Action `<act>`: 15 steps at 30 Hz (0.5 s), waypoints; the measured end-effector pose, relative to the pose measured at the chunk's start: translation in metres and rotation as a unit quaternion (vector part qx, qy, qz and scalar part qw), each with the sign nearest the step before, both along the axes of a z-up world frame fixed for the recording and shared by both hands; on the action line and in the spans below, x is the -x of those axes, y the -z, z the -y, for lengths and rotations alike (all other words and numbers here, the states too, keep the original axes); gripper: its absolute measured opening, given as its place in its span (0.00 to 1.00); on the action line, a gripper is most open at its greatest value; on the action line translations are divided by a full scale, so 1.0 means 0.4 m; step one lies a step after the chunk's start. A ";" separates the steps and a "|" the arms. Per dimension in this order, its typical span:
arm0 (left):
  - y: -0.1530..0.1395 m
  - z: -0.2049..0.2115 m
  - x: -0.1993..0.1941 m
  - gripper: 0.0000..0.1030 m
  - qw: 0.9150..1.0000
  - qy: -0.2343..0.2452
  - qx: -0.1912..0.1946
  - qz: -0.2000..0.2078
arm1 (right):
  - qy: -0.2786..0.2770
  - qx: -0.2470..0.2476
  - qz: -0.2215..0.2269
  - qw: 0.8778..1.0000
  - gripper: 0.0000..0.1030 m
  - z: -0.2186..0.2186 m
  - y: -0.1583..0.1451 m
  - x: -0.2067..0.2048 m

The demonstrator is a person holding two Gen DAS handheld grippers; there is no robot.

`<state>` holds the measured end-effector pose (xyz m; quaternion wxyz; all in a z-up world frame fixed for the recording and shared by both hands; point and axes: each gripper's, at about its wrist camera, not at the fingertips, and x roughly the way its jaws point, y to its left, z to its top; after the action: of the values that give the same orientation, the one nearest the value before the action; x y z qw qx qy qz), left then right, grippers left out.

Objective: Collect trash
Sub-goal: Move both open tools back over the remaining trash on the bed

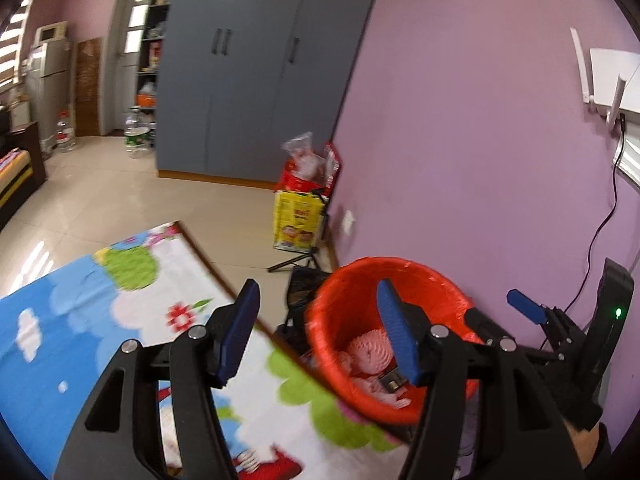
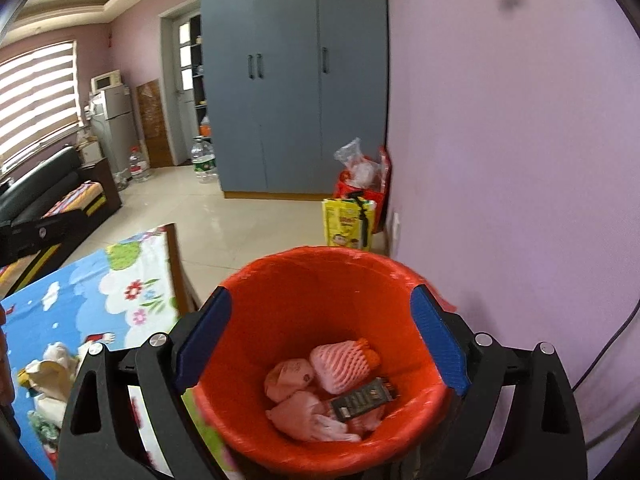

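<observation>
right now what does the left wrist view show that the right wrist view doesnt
Only the left wrist view: the right gripper seen from the side, open and empty, and a white router on the wall.

Only the right wrist view: the window blinds, a black sofa, and crumpled trash left on the table.

Both: the red bin with pink foam netting and a dark wrapper inside, the cartoon tablecloth and grey wardrobe.
</observation>
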<state>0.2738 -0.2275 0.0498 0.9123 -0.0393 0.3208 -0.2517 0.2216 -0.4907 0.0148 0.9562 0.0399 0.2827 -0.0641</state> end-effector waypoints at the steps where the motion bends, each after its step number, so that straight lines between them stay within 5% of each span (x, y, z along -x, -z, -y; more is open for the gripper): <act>1: -0.001 -0.021 0.015 0.57 1.000 -0.008 -0.003 0.002 | -0.006 -0.003 -0.001 1.000 0.83 -0.016 0.000 0.005; 15: 0.005 -0.389 0.227 0.57 0.990 -0.139 -0.016 0.017 | -0.089 -0.019 -0.006 0.996 0.83 -0.236 -0.010 0.075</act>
<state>0.1828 -0.0720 0.0478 0.9441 -0.0641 0.3010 -0.1182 0.1914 -0.3962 0.0190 0.9554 0.0325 0.2923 0.0267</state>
